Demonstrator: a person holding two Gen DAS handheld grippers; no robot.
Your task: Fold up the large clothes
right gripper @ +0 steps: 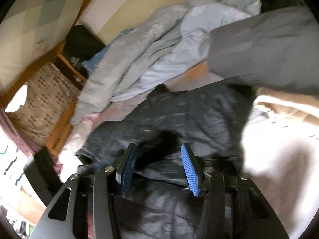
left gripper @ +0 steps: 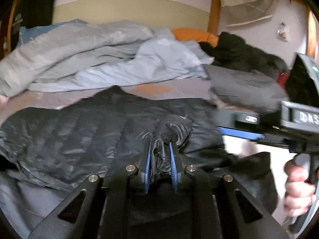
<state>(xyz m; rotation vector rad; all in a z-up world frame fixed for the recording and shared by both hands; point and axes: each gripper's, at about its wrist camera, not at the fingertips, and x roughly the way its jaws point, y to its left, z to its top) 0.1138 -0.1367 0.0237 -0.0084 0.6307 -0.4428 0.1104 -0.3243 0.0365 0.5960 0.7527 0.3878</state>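
The left hand-held gripper [left gripper: 160, 145] is clenched on a bunched fold of the black puffer jacket [left gripper: 79, 135], with the shiny fabric pinched between its blue pads [left gripper: 148, 159] and rising just past the fingertips. The rest of the jacket spreads flat on the bed [left gripper: 49, 99], reaching ahead of and to the left of this hand-held gripper. In the left wrist view the right hand-held gripper [left gripper: 235, 125] comes in from the right, just beyond the jacket's edge, and a hand [left gripper: 299, 187] wraps its handle.

From the right wrist view, the right hand-held gripper [right gripper: 159, 155] hangs over the same jacket [right gripper: 199, 115] with its fingers parted; the blue pads [right gripper: 189, 169] stand apart and the frame shows no fabric pressed between them, though motion blur softens the detail. The jacket lies directly under and ahead of it.

Beyond both hand-held grippers, a crumpled light blue duvet [left gripper: 99, 59] lies across the far side of the bed. To the right of it sit a grey pillow [left gripper: 245, 87], a dark heap of clothing [left gripper: 239, 53] and something orange [left gripper: 195, 35] by the wooden bed frame [left gripper: 214, 14]
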